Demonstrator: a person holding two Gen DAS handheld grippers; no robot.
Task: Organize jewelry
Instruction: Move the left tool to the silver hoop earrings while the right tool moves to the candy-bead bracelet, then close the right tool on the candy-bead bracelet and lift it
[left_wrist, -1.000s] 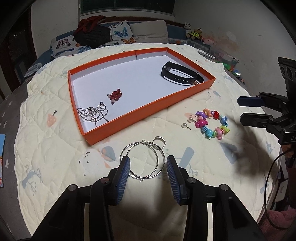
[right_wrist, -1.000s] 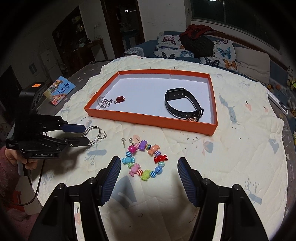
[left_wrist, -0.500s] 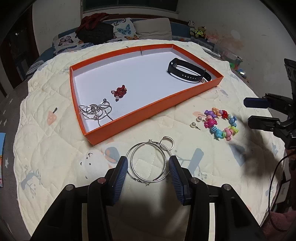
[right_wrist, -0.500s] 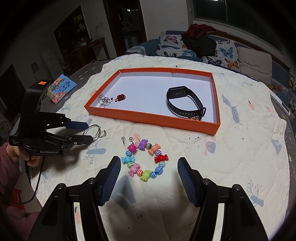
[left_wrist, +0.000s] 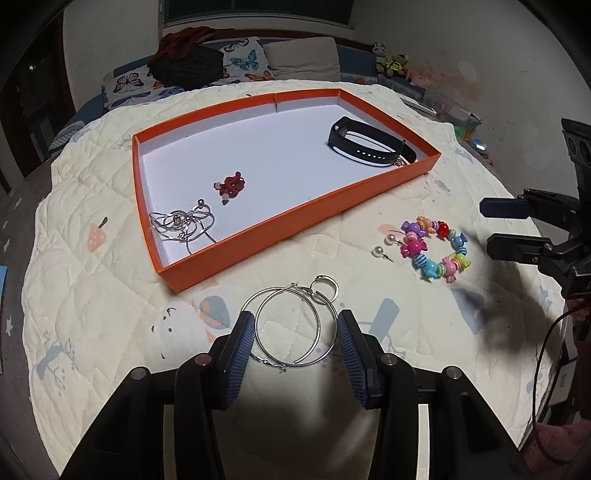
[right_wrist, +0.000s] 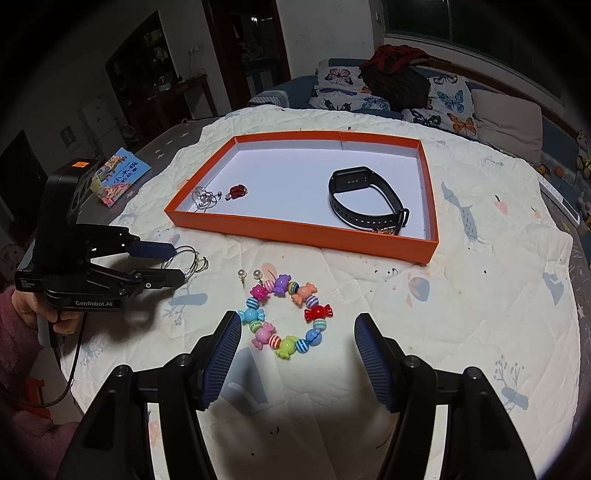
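Note:
An orange tray (left_wrist: 288, 221) (right_wrist: 303, 232) lies on the quilted table. It holds a black watch band (left_wrist: 369, 147) (right_wrist: 364, 201), a red charm (left_wrist: 231, 184) (right_wrist: 237, 191) and a tangled silver chain (left_wrist: 183, 223) (right_wrist: 205, 197). My left gripper (left_wrist: 295, 332) (right_wrist: 173, 264) is open, its fingers on either side of the silver hoop earrings (left_wrist: 291, 328) (right_wrist: 186, 256) lying on the quilt. My right gripper (right_wrist: 297, 345) (left_wrist: 506, 227) is open just before the colourful candy bead bracelet (right_wrist: 286, 315) (left_wrist: 436, 249). Two pearl earrings (left_wrist: 384, 245) (right_wrist: 249, 275) lie beside the bracelet.
A children's book (right_wrist: 118, 177) lies at the table's far left edge. A sofa with butterfly cushions (right_wrist: 417, 99) and a dark bag (left_wrist: 188, 62) stands behind the table. Toys (left_wrist: 395, 66) sit at the back right.
My left gripper has moved forward and down, so the hoop earrings now lie between its open fingers. My right gripper has barely moved.

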